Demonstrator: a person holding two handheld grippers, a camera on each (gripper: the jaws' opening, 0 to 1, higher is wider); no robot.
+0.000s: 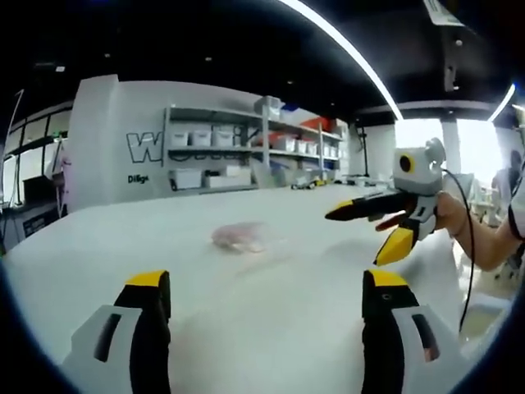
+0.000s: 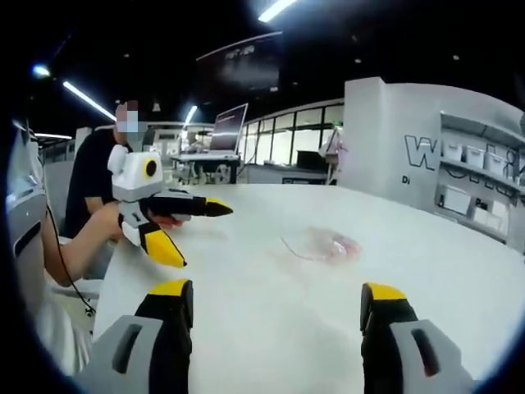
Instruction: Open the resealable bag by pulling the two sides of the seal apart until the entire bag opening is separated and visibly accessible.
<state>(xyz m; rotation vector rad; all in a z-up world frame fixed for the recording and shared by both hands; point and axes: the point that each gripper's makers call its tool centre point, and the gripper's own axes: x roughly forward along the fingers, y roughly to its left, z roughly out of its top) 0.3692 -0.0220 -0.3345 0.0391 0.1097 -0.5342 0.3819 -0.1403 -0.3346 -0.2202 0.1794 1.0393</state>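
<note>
We see the resealable bag (image 1: 239,236) lying flat on the white table (image 1: 271,328). Our left claw (image 1: 267,287) and right claw (image 2: 277,295) both hang spread wide above it, pinching nothing.

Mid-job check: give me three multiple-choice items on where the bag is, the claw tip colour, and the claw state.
1. Where is the resealable bag?
A. flat on the white table
B. held in a claw
C. on a shelf

2. What colour are the claw tips?
A. red
B. yellow
C. green

3. How do the left claw and right claw stand?
A. both shut on the bag
B. one open, one shut
C. both open, empty

Answers: 1 A, it lies on the tabletop apart from both claws. 2 B, yellow caps on black. 3 C, jaws spread with only table between.
</note>
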